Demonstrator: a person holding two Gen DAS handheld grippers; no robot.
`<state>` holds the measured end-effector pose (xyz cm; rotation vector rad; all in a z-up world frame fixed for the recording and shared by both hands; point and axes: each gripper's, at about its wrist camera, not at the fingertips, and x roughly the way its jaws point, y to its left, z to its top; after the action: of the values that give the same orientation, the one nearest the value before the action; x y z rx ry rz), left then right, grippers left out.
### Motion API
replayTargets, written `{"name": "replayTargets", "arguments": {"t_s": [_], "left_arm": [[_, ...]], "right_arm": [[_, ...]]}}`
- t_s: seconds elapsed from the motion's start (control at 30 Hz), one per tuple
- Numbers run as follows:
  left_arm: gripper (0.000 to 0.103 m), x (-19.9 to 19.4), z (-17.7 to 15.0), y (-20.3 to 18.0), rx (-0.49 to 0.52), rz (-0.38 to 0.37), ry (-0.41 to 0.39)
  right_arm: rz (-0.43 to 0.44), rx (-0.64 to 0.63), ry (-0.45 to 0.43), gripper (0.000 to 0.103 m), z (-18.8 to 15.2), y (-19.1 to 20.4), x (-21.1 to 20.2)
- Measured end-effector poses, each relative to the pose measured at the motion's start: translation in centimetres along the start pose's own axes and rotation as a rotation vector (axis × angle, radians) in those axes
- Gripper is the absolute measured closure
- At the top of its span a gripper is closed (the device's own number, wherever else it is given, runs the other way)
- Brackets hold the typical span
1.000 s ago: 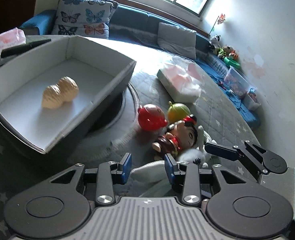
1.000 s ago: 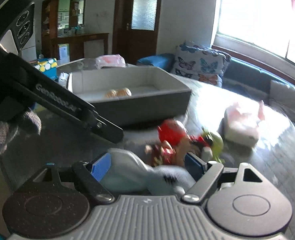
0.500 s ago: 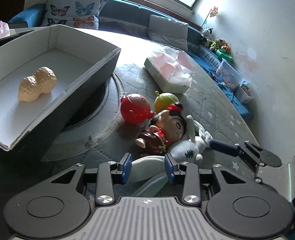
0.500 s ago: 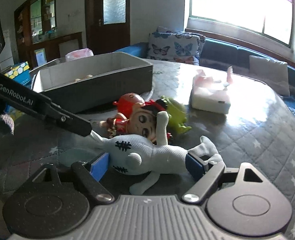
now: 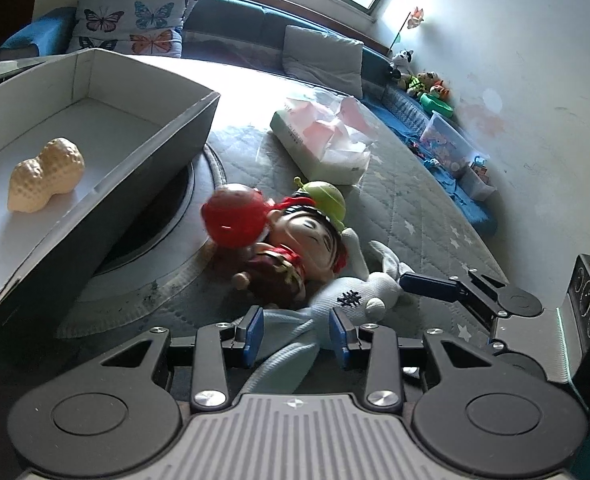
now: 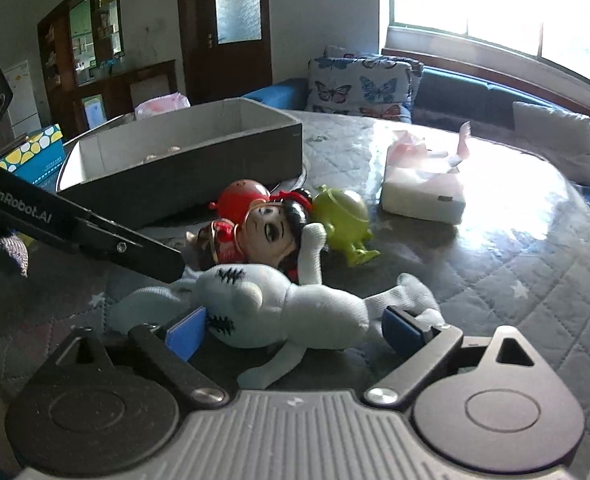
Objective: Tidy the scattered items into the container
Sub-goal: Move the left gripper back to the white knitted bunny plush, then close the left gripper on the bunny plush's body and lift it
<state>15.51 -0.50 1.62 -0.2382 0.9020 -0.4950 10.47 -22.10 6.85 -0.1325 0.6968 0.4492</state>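
A white plush toy (image 6: 279, 304) with pale blue ears lies on the quilted table beside a doll (image 6: 263, 232), a red round toy (image 6: 243, 198) and a green toy (image 6: 345, 216). My left gripper (image 5: 295, 336) is shut on the plush's pale blue ear (image 5: 291, 332). My right gripper (image 6: 295, 332) straddles the plush's body, its jaws opening and the pads standing off the cloth. The grey box (image 5: 143, 92) stands at the left with a peanut-shaped toy (image 5: 47, 180) inside.
A pack of tissues (image 5: 323, 140) lies on the table beyond the toys. A sofa with butterfly cushions (image 5: 135, 20) runs behind the table under the window. A round inset ring (image 5: 215, 172) shows under the box's near corner.
The right jaws have spread wider around the plush, which now lies on the table. Both grippers have drawn closer to the pile of toys. The left grip on the ear is unchanged.
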Motion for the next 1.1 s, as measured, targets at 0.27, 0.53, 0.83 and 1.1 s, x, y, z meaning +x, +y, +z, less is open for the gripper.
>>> {"name": "replayTargets", "arguments": {"t_s": [0.27,0.53,0.83,1.1], "left_arm": [[0.064,1.0,0.2,0.1,-0.003,-0.014,0.012],[0.064,1.0,-0.1,0.7,-0.023,-0.037,0.027],[0.064,1.6,-0.3,0.8,-0.043,-0.068,0.044],[0.064,1.7,-0.1,0.7,-0.057,-0.086,0.04]], "right_arm": [[0.02,-0.009,0.004,0.007,-0.3,0.6,0.5],[0.001,0.01,0.005,0.005,-0.4,0.2,1.0],[0.006,0.025,-0.005,0.007,-0.5,0.2,1.1],[0.006,0.034,-0.014,0.013,-0.5,0.3,1.1]]}}
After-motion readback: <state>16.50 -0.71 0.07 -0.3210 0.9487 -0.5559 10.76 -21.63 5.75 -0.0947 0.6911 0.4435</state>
